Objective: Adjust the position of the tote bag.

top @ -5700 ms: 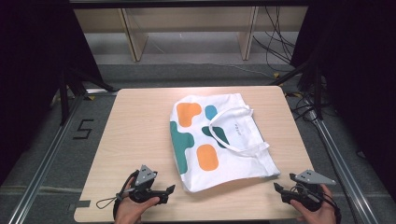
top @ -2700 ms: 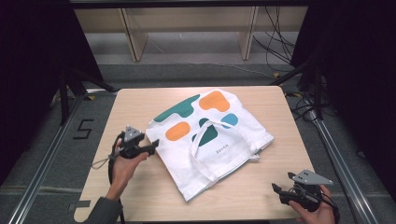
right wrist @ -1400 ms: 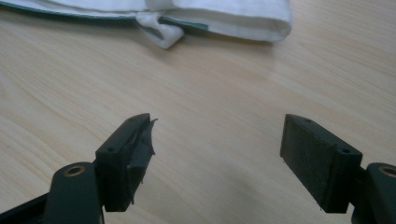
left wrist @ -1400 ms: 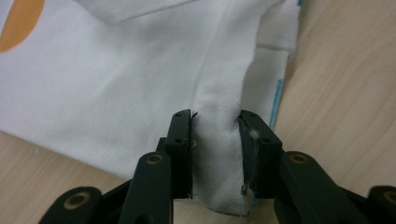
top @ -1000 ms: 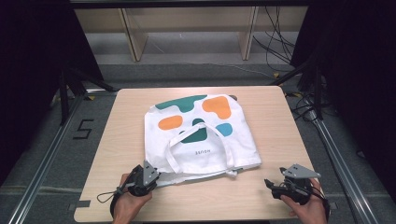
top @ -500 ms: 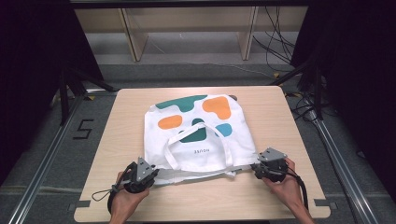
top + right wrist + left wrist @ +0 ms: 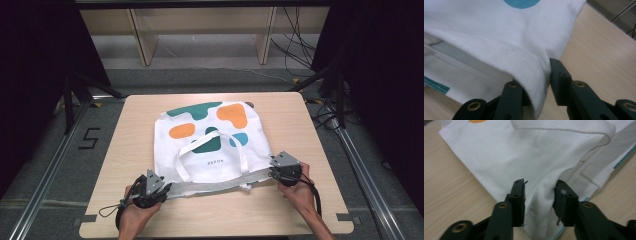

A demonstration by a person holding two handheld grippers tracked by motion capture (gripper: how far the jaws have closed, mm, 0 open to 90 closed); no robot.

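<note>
A white tote bag (image 7: 200, 167) printed with teal, orange and blue shapes lies flat in the middle of the wooden table (image 7: 130, 130), its opening and handles toward me. My left gripper (image 7: 166, 188) sits at the bag's near left corner. In the left gripper view the tote bag (image 7: 511, 152) has a ridge of hem pinched in my left gripper (image 7: 539, 195). My right gripper (image 7: 271, 173) is at the near right corner. There the tote bag (image 7: 499, 32) drapes over one jaw, and my right gripper (image 7: 540, 75) is shut on the folded edge.
Bare wood surrounds the bag on all sides. A wooden shelf unit (image 7: 200, 25) stands beyond the table. Cables (image 7: 300, 45) trail over the floor at the back right. Metal rails (image 7: 50, 170) run along both sides, and a "5" mark (image 7: 90, 137) is on the floor at left.
The bag was turned until its opening faces me. In the last second my right gripper came up from the table's near right corner to the bag's near right corner; the left stayed at its corner.
</note>
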